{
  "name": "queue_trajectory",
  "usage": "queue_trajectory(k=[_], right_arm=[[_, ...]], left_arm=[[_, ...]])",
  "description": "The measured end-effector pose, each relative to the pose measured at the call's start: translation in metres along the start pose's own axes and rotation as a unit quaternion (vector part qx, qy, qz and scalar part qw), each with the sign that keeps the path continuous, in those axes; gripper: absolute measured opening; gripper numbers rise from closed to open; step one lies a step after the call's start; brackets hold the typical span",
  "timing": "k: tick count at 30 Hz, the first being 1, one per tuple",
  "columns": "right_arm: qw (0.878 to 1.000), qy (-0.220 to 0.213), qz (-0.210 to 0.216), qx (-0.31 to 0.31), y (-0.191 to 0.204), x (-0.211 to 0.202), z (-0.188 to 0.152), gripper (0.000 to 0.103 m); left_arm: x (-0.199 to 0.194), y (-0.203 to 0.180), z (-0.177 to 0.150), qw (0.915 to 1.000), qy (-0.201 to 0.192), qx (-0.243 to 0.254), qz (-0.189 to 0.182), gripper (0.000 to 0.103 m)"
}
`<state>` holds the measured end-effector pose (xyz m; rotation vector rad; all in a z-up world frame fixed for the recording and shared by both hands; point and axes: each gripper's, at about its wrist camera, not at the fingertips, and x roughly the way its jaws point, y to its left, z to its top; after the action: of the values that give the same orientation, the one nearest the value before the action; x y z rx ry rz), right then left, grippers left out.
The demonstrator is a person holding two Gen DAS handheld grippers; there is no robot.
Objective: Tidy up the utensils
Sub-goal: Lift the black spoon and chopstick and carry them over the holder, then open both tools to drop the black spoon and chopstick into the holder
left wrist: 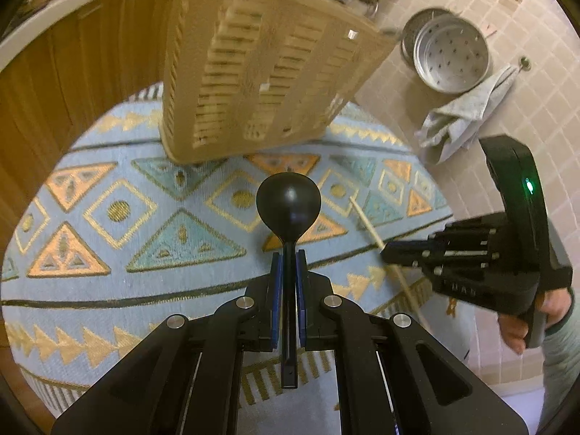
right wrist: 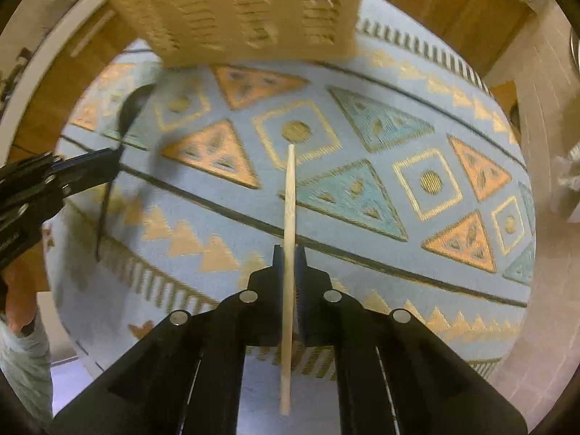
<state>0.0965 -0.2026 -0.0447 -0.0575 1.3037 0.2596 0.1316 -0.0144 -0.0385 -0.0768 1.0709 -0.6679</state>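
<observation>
My left gripper point(left wrist: 289, 259) is shut on the handle of a black spoon point(left wrist: 288, 201), bowl pointing forward, held above the patterned rug point(left wrist: 108, 217). My right gripper point(right wrist: 289, 253) is shut on a wooden chopstick point(right wrist: 290, 188) that points forward over the rug. A beige slatted utensil basket point(left wrist: 253, 72) stands on the rug ahead of both grippers; it also shows in the right wrist view point(right wrist: 235, 7). The right gripper with the chopstick point(left wrist: 366, 223) shows at the right of the left wrist view point(left wrist: 388, 253). The left gripper with the spoon point(right wrist: 127, 108) shows at the left of the right wrist view point(right wrist: 112, 163).
A round blue rug with triangles and squares covers the floor point(right wrist: 362, 188). Wooden cabinets point(left wrist: 54, 90) stand at the left. A perforated metal steamer pot point(left wrist: 449, 54) and a grey cloth point(left wrist: 460, 116) lie on the tiled floor at the right.
</observation>
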Motion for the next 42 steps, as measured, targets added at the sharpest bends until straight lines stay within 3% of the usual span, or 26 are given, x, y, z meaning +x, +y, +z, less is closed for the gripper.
queue_trajectory(k=[4,8,13,18,22,26,32,35,39,42], right_arm=[[0.991,-0.121,0.059,-0.021,0.01,-0.05,-0.014,0.004],[0.962,-0.24,0.128,-0.018,0.01,-0.097,-0.019,0.004],[0.924,-0.356,0.142,-0.009,0.007,-0.151,0.003,0.004],[0.882,-0.454,0.122,0.02,-0.003,-0.188,0.031,0.004],[0.861,-0.496,0.1,0.052,-0.017,-0.193,0.063,0.004],[0.85,-0.514,0.076,0.086,-0.025,-0.183,0.086,0.004],[0.842,-0.527,0.043,0.103,-0.033,-0.149,0.109,0.004],[0.841,-0.531,0.024,0.101,-0.03,-0.131,0.113,0.004],[0.841,-0.535,0.005,0.08,-0.019,-0.112,0.11,0.004],[0.839,-0.541,-0.009,0.059,-0.011,-0.105,0.104,0.004]], left_arm=[[-0.042,-0.011,0.004,0.9973,-0.071,0.003,-0.019,0.005],[-0.087,-0.024,0.017,0.9879,-0.153,0.008,-0.022,0.005],[-0.121,-0.037,0.044,0.9702,-0.241,0.005,-0.02,0.005],[-0.132,-0.044,0.076,0.9439,-0.33,0.001,-0.001,0.005],[-0.125,-0.046,0.096,0.9225,-0.386,0.007,0.016,0.005],[-0.106,-0.046,0.108,0.8996,-0.431,0.012,0.071,0.005],[-0.075,-0.04,0.113,0.8903,-0.436,0.027,0.128,0.005],[-0.064,-0.035,0.11,0.8903,-0.432,0.035,0.14,0.005],[-0.057,-0.035,0.1,0.8813,-0.441,0.055,0.161,0.005],[-0.056,-0.035,0.093,0.8794,-0.442,0.058,0.166,0.005]])
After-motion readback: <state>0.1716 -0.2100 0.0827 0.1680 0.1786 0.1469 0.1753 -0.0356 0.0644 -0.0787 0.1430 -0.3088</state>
